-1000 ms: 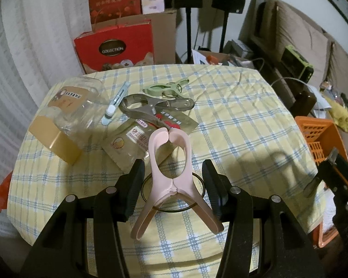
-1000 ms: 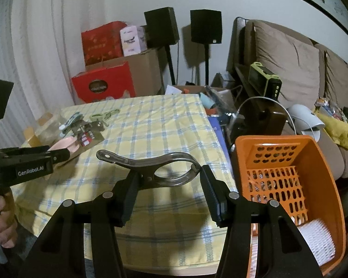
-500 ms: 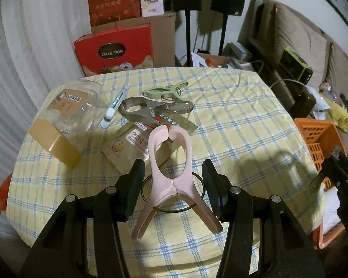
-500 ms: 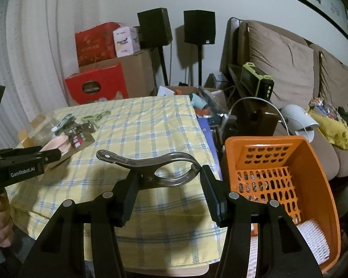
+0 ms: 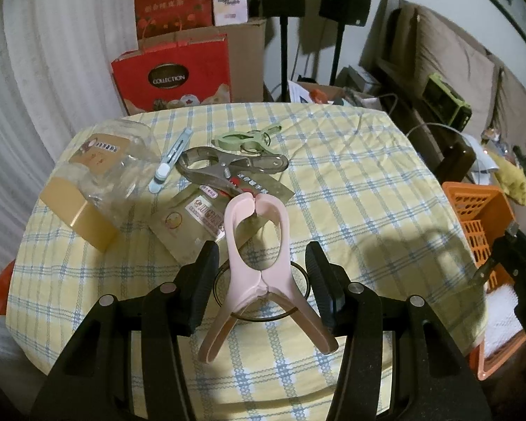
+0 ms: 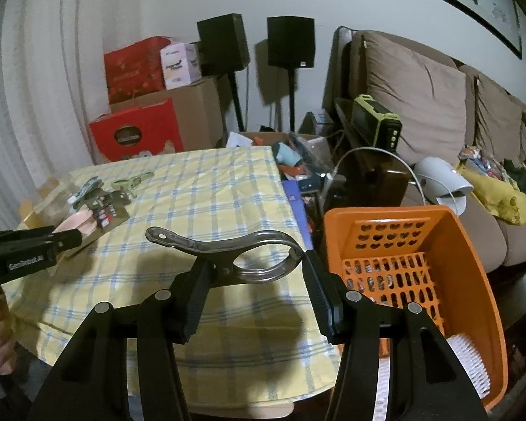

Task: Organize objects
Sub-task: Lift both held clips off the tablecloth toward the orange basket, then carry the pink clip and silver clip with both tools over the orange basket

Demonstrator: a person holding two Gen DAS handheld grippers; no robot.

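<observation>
The right gripper (image 6: pixel 252 277) clamps a stiff, light grey clip (image 6: pixel 228 252) above the desk (image 6: pixel 207 189) edge, orange basket (image 6: pixel 473 245) at three o'clock. The left gripper (image 5: pixel 259 273) pinches a pink clip (image 5: pixel 259 245) at its sprung waist, a slippery hold.

Pink clip (image 5: pixel 257 242), orange basket (image 6: pixel 438 231)

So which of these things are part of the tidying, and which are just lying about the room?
Part of the job:
- pink clip between the left gripper fingers
- grey clip held in the right gripper
- green clip, second grey clip, packets, jar on the table
- orange basket

Just lying about:
- speakers
- red bag
- sofa cushions
</observation>
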